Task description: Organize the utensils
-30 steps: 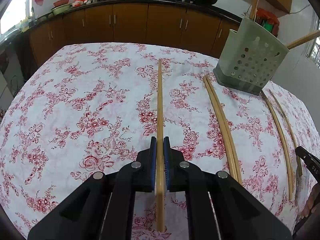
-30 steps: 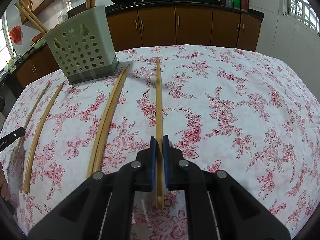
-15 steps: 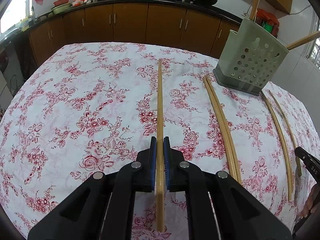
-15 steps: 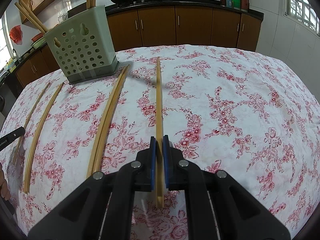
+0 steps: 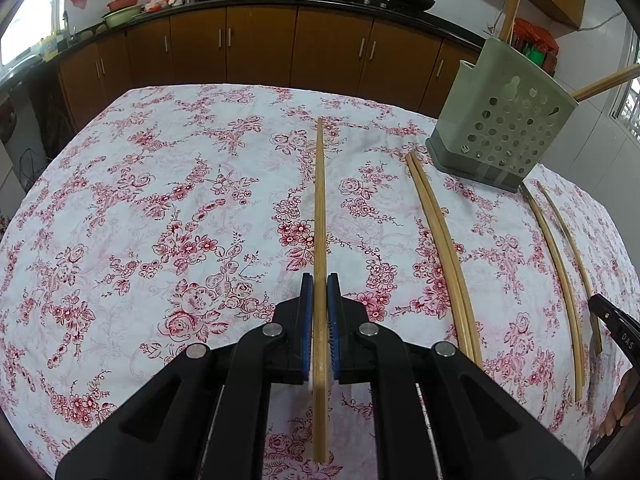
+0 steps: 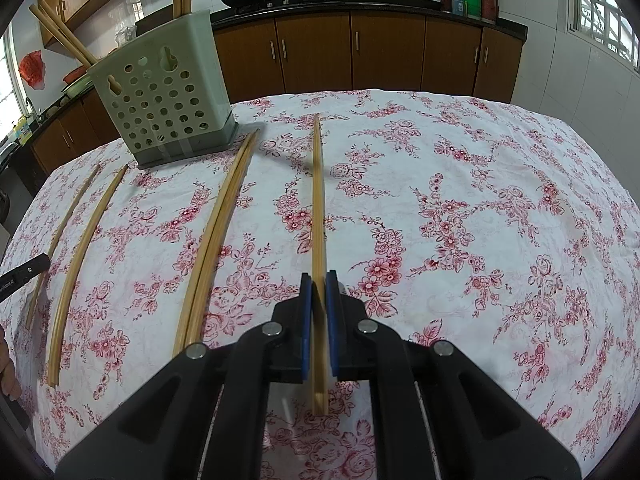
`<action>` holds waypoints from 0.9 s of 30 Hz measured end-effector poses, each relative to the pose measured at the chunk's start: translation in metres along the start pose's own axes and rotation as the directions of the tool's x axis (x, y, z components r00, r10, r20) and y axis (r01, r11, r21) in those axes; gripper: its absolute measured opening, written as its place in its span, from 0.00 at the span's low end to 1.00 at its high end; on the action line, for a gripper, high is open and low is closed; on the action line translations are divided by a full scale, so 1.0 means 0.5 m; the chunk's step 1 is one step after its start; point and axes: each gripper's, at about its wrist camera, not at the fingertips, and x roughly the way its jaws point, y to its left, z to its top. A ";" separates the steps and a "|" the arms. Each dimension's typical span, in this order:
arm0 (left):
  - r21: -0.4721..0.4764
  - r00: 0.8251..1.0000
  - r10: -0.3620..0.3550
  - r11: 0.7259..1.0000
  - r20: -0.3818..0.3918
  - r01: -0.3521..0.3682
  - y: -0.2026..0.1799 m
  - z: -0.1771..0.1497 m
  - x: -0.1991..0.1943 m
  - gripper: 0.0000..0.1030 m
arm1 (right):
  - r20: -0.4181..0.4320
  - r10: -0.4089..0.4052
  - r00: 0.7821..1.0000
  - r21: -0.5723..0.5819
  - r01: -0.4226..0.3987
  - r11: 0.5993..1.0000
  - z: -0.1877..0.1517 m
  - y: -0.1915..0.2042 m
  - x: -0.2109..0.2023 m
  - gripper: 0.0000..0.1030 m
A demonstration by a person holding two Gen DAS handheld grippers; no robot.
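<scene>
My left gripper (image 5: 320, 282) is shut on a long bamboo chopstick (image 5: 320, 208) that points forward over the floral tablecloth. My right gripper (image 6: 319, 280) is shut on another bamboo chopstick (image 6: 317, 200), also pointing forward. A grey-green perforated utensil holder (image 5: 506, 136) stands at the far right in the left view and at the far left in the right view (image 6: 160, 108), with several chopsticks standing in it. A pair of chopsticks (image 5: 440, 248) lies on the cloth beside the holder, also seen in the right view (image 6: 218, 232). Two single chopsticks (image 5: 560, 280) lie further out.
The table with the red floral cloth (image 5: 160, 220) fills both views. Brown kitchen cabinets (image 5: 260, 52) and a counter with woks run behind it. The other gripper's tip (image 5: 616, 328) shows at the right edge of the left view, and at the left edge of the right view (image 6: 20, 276).
</scene>
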 end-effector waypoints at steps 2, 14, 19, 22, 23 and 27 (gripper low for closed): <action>0.000 1.000 0.000 1.000 0.000 0.000 -0.003 0.001 0.004 0.09 | 0.000 0.000 1.000 0.000 0.000 1.000 0.000 0.000 0.000 0.09; 0.000 1.000 -0.002 1.000 0.000 0.002 -0.001 0.001 0.002 0.09 | 0.000 0.000 1.000 0.000 0.000 1.000 0.000 -0.001 0.000 0.09; -0.001 1.000 -0.003 1.000 0.000 0.003 -0.001 0.001 0.000 0.09 | 0.000 -0.001 1.000 -0.001 0.001 1.000 0.000 -0.001 0.000 0.09; -0.001 1.000 -0.003 1.000 0.000 0.003 -0.001 0.001 0.000 0.09 | 0.000 -0.001 1.000 -0.003 0.001 1.000 0.000 0.000 0.001 0.09; 0.000 1.000 -0.002 1.000 0.000 0.002 0.000 0.000 -0.001 0.09 | 0.000 -0.001 1.000 -0.002 0.001 1.000 0.000 0.000 0.000 0.09; -0.001 1.000 -0.003 1.000 0.000 0.003 -0.002 0.001 0.002 0.09 | 0.000 0.000 1.000 -0.001 0.000 1.000 0.000 0.000 0.000 0.09</action>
